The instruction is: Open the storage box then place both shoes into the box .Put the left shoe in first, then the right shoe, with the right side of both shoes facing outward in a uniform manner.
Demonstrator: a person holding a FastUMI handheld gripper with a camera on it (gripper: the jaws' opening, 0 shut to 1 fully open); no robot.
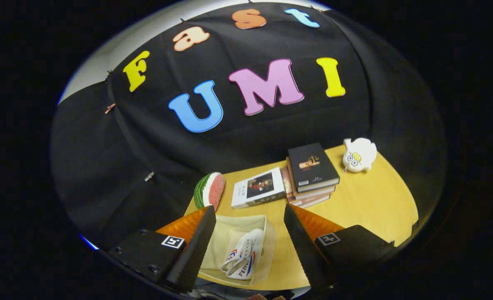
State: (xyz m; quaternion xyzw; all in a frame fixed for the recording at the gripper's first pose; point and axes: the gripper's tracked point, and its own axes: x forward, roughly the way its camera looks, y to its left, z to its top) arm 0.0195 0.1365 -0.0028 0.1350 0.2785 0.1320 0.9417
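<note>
The storage box [234, 233] lies open on the table [376, 200] between your gripper [250, 218] fingers, a white shoe [243, 254] inside toward its right wall. Your jaws stand wide, gripping nothing. Farther off sit a watermelon slice [210, 190], books [311, 173] and a plush toy [358, 155].

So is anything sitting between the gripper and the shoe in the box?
Nothing visible does. The gripper is open above the open storage box, and the white shoe lies inside it between the fingers, uncovered.
</note>
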